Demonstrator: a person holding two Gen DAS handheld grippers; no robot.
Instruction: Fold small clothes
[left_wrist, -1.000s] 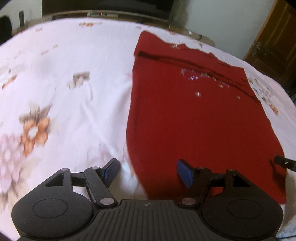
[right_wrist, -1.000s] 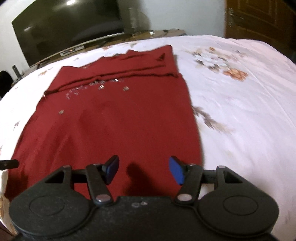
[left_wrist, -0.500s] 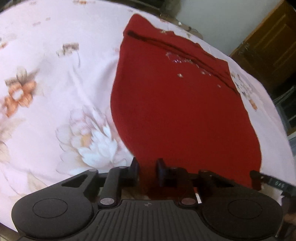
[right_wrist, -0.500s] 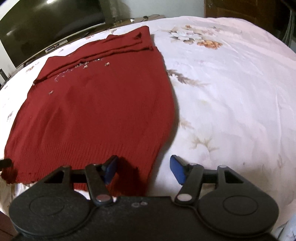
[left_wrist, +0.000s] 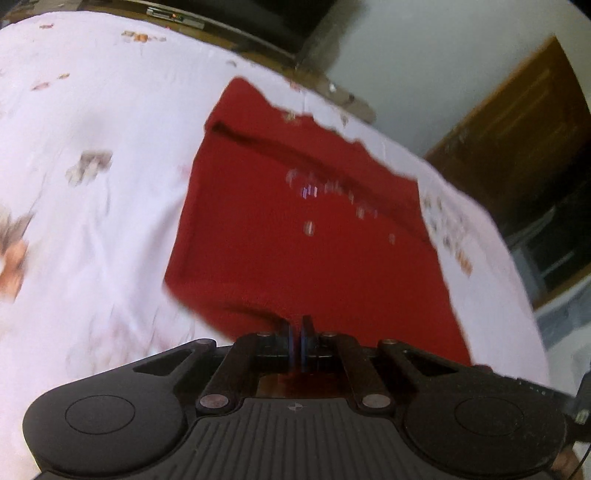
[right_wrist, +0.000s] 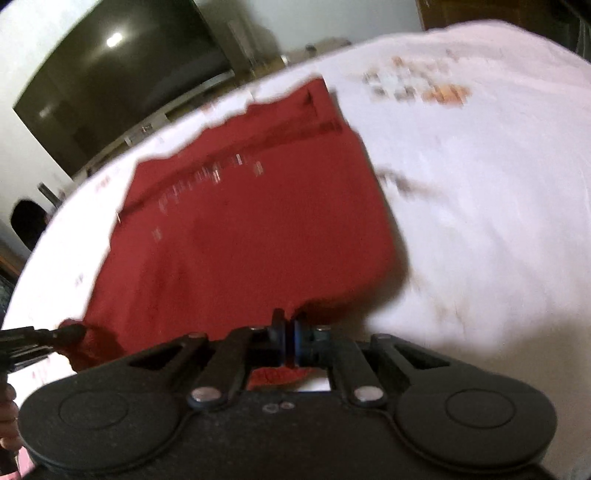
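Floral bedsheet (left_wrist: 110, 229) | red sweater (left_wrist: 295, 240) hem pinched in both closed fingers (left_wrist: 308, 326), near corners lifted

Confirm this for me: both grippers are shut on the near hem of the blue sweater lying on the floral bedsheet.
One detail is off: the sweater is red, not blue. Both wrist views show this. The rest holds: the left gripper and the right gripper are each shut on its near hem, and it lies on the floral bedsheet.

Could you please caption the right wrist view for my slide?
Right tongs shut on the red garment's near hem over the floral bedsheet.
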